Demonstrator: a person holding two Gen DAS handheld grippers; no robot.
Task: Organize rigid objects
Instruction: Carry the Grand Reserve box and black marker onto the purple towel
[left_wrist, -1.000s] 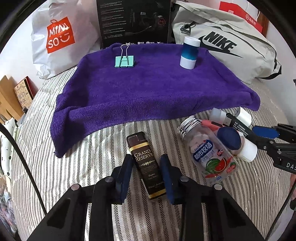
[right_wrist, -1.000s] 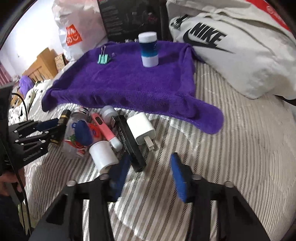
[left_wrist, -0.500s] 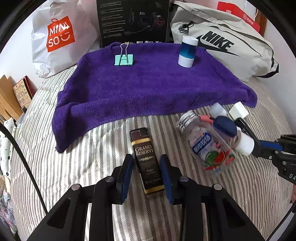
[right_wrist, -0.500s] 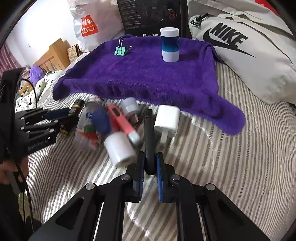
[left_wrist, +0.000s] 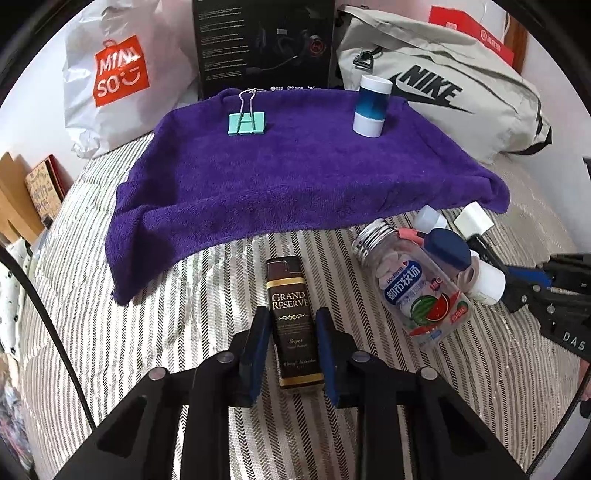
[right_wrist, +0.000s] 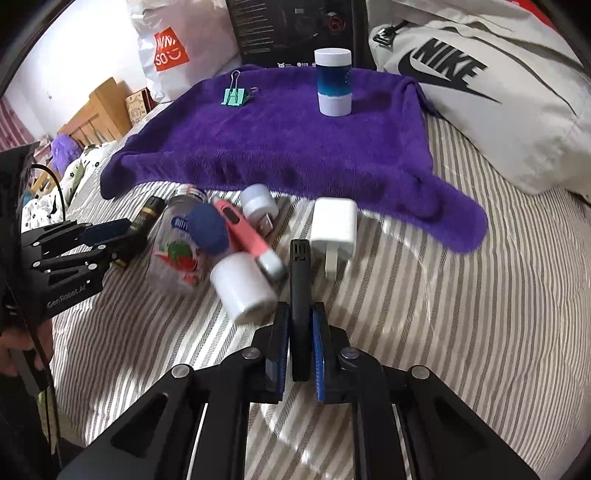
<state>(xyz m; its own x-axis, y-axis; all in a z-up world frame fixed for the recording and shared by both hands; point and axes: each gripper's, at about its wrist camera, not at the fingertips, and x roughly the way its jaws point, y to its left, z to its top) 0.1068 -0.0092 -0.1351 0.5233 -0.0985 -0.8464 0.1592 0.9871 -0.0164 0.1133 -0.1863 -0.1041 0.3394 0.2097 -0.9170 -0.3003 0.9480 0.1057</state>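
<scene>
A brown "Grand Reserve" box (left_wrist: 291, 317) lies on the striped bedspread between the blue pads of my left gripper (left_wrist: 291, 315). Its jaws are closing, and a sliver of gap still shows beside the box. My right gripper (right_wrist: 300, 310) is shut on a slim black bar (right_wrist: 299, 273) that points away from me. Left of the bar lies a heap: a white tube (right_wrist: 243, 291), a pink pen (right_wrist: 245, 229), a blue-capped item (right_wrist: 207, 229) and a clear candy bottle (left_wrist: 413, 288). A white charger (right_wrist: 334, 229) lies on the bar's right. A teal binder clip (left_wrist: 246, 123) and a blue-and-white canister (left_wrist: 371, 107) stand on the purple towel (left_wrist: 295, 173).
Behind the towel stand a white Miniso bag (left_wrist: 118, 74), a black product box (left_wrist: 264, 40) and a grey Nike bag (left_wrist: 443, 85). Wooden furniture (right_wrist: 99, 107) shows off the bed's left side. A hand (right_wrist: 22, 347) holds the left gripper's handle.
The right jaws went from wide open to shut on the black bar. The left pads drew in around the brown box. The heap of small items shifted slightly.
</scene>
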